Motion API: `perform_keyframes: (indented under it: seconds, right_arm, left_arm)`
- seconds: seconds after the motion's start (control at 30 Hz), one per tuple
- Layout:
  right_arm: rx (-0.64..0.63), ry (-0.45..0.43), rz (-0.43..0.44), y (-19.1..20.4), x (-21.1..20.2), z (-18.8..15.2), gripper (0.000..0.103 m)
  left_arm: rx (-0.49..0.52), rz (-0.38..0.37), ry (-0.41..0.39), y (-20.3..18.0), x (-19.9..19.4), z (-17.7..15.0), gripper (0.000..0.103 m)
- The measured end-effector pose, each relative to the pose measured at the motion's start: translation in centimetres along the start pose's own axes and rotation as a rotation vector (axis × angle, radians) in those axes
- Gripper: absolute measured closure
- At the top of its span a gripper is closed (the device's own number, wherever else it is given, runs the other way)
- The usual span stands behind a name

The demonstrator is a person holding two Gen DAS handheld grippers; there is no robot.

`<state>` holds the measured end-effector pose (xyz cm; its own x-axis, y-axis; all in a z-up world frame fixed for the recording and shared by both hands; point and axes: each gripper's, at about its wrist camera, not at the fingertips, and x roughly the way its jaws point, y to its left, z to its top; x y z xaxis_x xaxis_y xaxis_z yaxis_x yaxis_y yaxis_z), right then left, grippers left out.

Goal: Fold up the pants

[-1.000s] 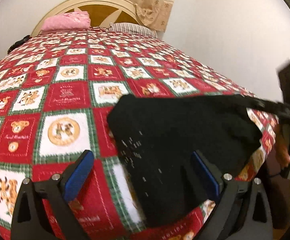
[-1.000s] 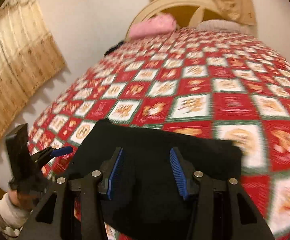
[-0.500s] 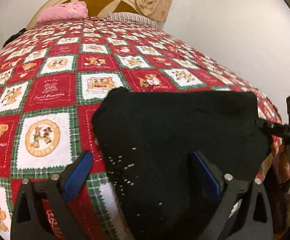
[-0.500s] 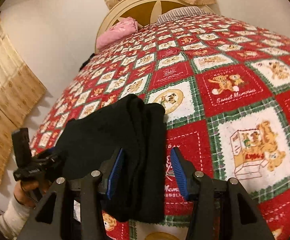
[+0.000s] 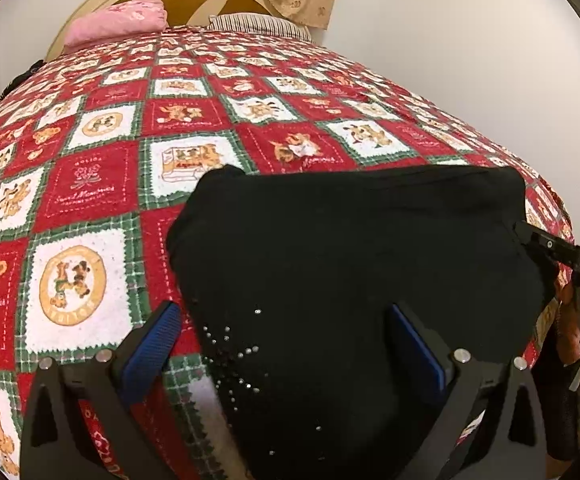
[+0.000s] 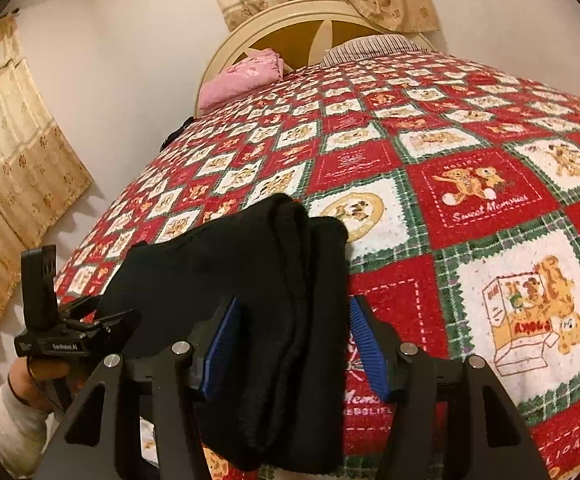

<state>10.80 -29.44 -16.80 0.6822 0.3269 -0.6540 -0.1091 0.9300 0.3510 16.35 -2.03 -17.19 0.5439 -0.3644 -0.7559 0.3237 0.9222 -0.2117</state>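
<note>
Spread across nearly everything: a red-and-white checked bedspread (image 5: 102, 184), headboard (image 6: 309, 20) and pink pillow (image 5: 118, 22) far off. Lying at the near edge, the black pants (image 5: 349, 264), already stacked into a thick rectangle, layered edges showing on the right (image 6: 297, 280). Likely near finished, pending a final tidy. Left gripper (image 5: 286, 344) spread wide over the pile, holding nothing. Right gripper (image 6: 293, 340) likewise parted, straddling the folded edge, apparently just clear of it.
</note>
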Motion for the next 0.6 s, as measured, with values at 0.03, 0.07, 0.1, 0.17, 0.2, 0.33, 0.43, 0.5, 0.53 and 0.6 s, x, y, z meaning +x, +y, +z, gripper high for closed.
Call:
perform_keyframes:
  seconds: [0.03, 0.07, 0.1, 0.17, 0.2, 0.33, 0.43, 0.5, 0.53, 0.6]
  right_arm:
    - [0.0, -0.001, -0.001, 0.0, 0.1, 0.0, 0.045]
    - [0.005, 0.0, 0.004, -0.1, 0.1, 0.0, 0.047]
    - [0.007, 0.002, 0.009, 0.1, 0.2, -0.1, 0.049]
    - [0.014, 0.0, 0.018, 0.1, 0.3, -0.1, 0.059]
    - [0.014, -0.001, 0.026, 0.0, 0.2, -0.1, 0.062]
    - [-0.009, -0.025, 0.055, 1.3, -1.1, 0.3, 0.076]
    - [-0.05, -0.046, 0.067, 2.8, -2.6, 0.7, 0.077]
    - [-0.09, -0.054, 0.06, 4.0, -3.3, 1.0, 0.077]
    - [-0.111, -0.053, 0.053, 4.6, -3.5, 1.2, 0.077]
    - [-0.14, -0.043, 0.045, 5.5, -3.8, 1.7, 0.077]
  left_arm:
    - [-0.005, -0.01, 0.006, 0.2, 0.1, 0.1, 0.0]
    - [-0.011, -0.02, 0.012, 0.3, 0.2, 0.2, 0.0]
    - [-0.015, -0.029, 0.018, 0.4, 0.3, 0.3, 0.0]
    - [-0.008, -0.033, 0.015, 0.3, 0.2, 0.3, 0.0]
    - [-0.005, -0.035, 0.008, 0.2, 0.1, 0.2, 0.0]
    - [-0.016, -0.079, -0.03, 0.6, -0.7, -0.1, 0.022]
    - [-0.06, -0.14, -0.045, 1.7, -0.9, -0.2, 0.033]
    - [-0.082, -0.171, -0.053, 2.2, -1.1, -0.3, 0.042]
    - [-0.09, -0.186, -0.055, 2.4, -1.1, -0.4, 0.051]
    - [-0.104, -0.209, -0.06, 2.7, -1.3, -0.5, 0.061]
